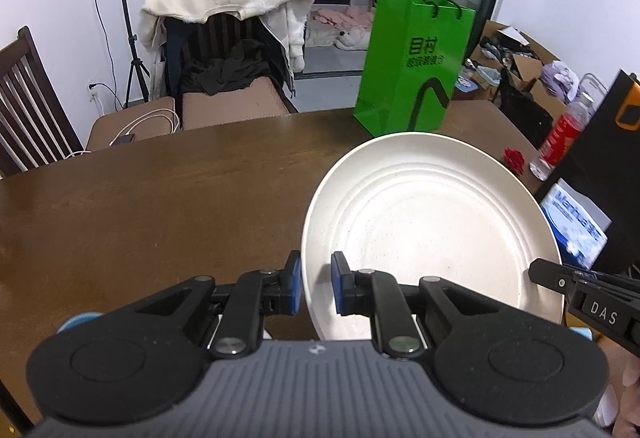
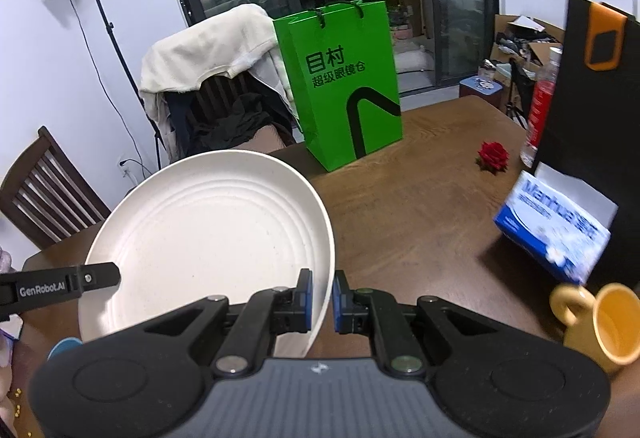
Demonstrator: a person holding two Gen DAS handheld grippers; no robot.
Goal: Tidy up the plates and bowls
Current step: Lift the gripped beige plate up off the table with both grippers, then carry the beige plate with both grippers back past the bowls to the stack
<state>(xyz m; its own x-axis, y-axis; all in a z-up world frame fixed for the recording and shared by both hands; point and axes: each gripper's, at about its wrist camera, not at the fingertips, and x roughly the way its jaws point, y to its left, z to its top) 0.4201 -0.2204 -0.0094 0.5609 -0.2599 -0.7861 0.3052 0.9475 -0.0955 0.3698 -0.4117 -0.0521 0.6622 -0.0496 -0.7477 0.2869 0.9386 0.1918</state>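
A large cream plate [image 1: 432,226] with ringed ridges hangs above the brown table [image 1: 160,198], held from both sides. My left gripper [image 1: 316,284] is shut on the plate's left rim, blue pads on either face. In the right wrist view the same plate [image 2: 208,234] fills the left half, and my right gripper [image 2: 322,298] is shut on its right rim. The other gripper's black fingers show at each view's edge: right fingers [image 1: 560,280], left fingers [image 2: 92,278].
A green paper bag [image 2: 344,86] stands at the table's far side. A red rose [image 2: 493,155], a red-labelled bottle [image 1: 558,138], a black bag [image 2: 592,126], a blue tissue pack [image 2: 556,230] and a yellow mug [image 2: 604,322] crowd the right. Chairs [image 1: 224,78] stand behind the table.
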